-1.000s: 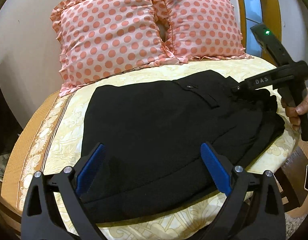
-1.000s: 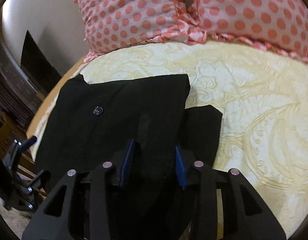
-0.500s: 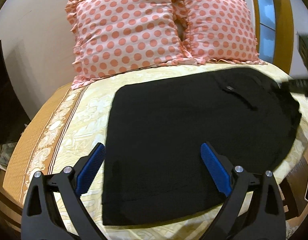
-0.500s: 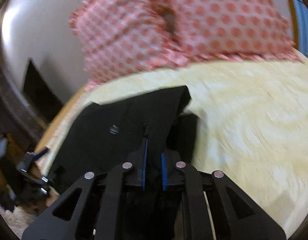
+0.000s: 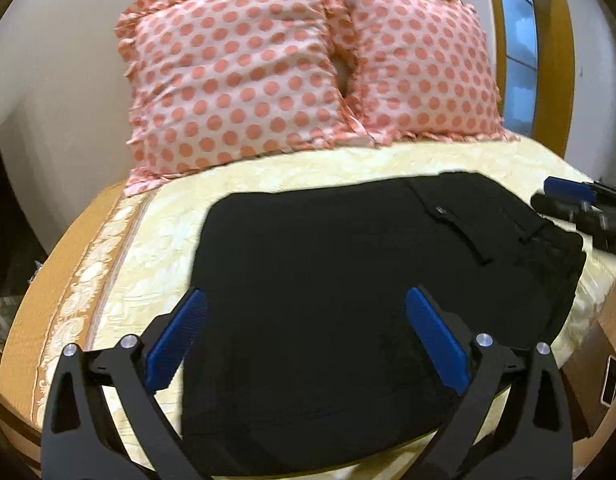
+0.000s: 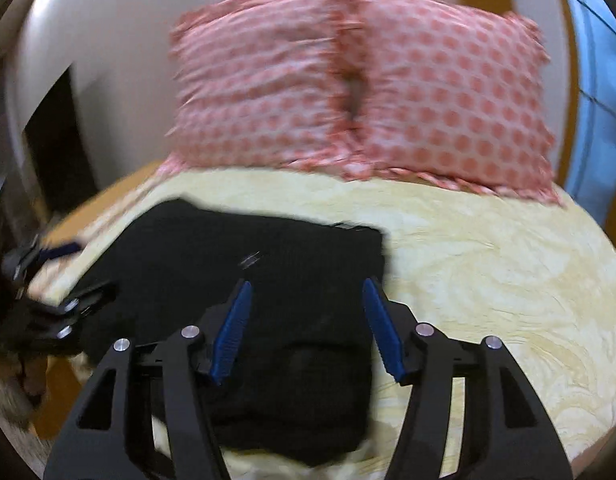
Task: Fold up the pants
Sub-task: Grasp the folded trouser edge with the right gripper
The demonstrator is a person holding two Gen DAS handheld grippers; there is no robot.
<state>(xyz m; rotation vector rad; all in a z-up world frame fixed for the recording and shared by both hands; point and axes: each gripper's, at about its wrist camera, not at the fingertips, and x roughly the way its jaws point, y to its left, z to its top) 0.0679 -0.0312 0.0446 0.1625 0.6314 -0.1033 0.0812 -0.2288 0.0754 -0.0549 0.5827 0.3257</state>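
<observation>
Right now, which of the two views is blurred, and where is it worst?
Right wrist view: motion blur smears the pillows and the black pants. Left wrist view: mostly sharp, only the right gripper at its edge is blurred; fisheye bends the bed.

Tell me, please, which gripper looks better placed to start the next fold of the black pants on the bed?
Probably the left gripper: wide open over the pants' near edge. The right gripper, opening, is empty.

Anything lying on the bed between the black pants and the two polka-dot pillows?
Nothing: in the left wrist view only bare yellow bedspread separates the pants from the pillows. The blurrier right wrist view shows the same.
</observation>
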